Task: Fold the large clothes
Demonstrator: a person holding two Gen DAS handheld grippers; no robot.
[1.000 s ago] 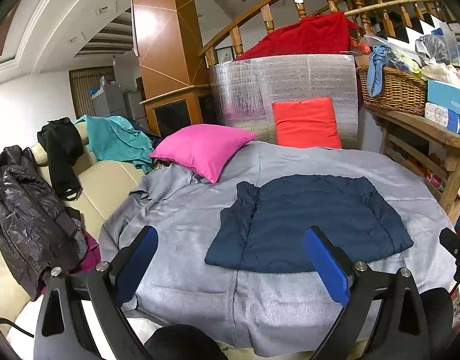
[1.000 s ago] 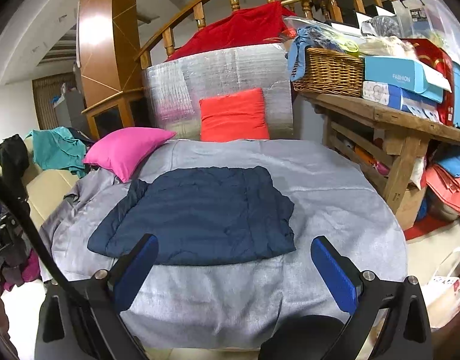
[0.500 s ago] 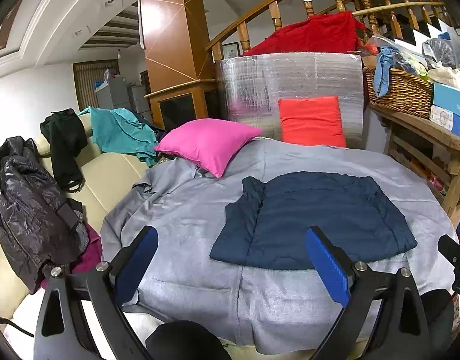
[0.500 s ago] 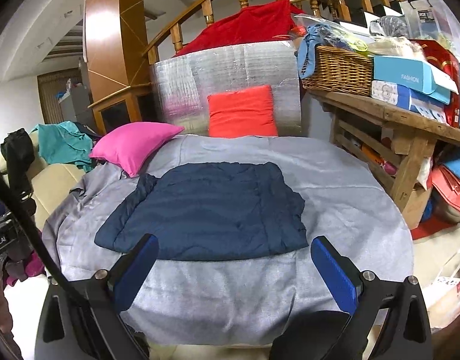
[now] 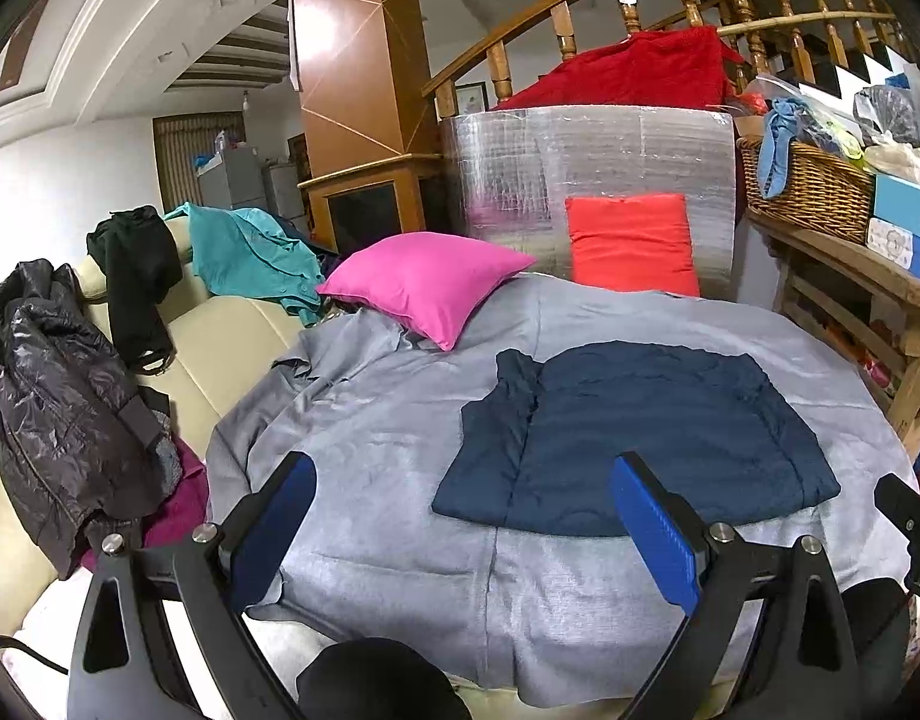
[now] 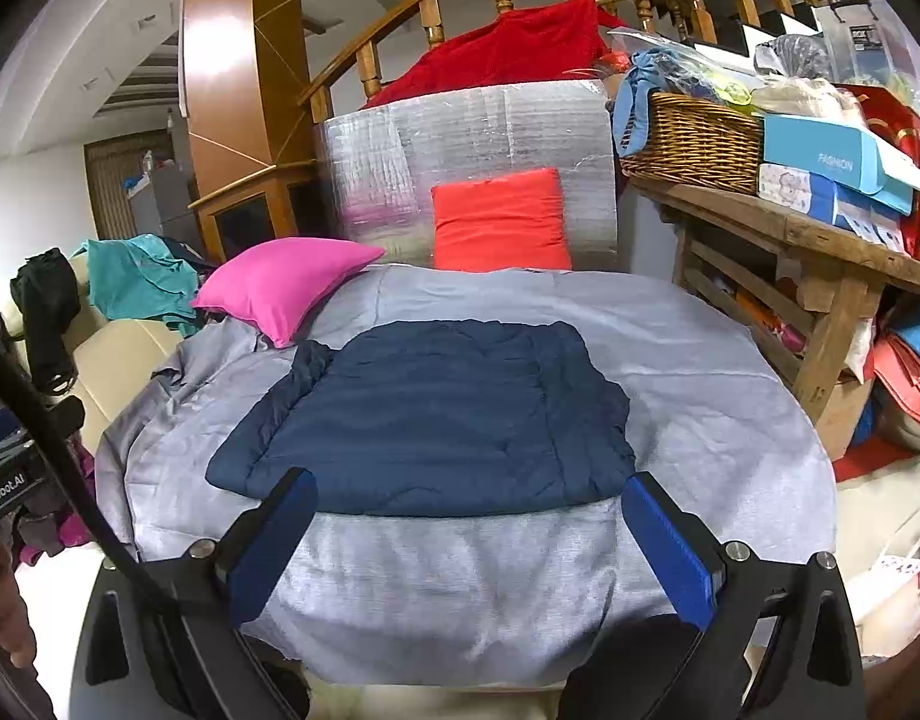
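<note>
One grey sheet (image 6: 670, 360) covers the broad surface that fills the middle of both views, wrinkled toward its left edge. On it, centre frame in the right wrist view and right of centre in the left wrist view, lies the navy quilted jacket (image 6: 436, 414), folded flat into a rough rectangle, one narrower flap showing along its left side. Silver foil panel (image 6: 490, 168) stands upright behind the sheet, upper centre; orange cushion (image 6: 499, 219) leans against it. Pink cushion (image 6: 283, 285) rests on the sheet's far left corner, apart from the jacket. Wicker basket (image 6: 691, 141) on a wooden bench, upper right. Black shiny coat (image 5: 52, 408) draped at far left.

Left gripper (image 5: 466, 531): blue pads spread wide, nothing between them, lower frame, short of the jacket's near edge. Right gripper (image 6: 469, 543): likewise spread wide and empty, lower frame.
</note>
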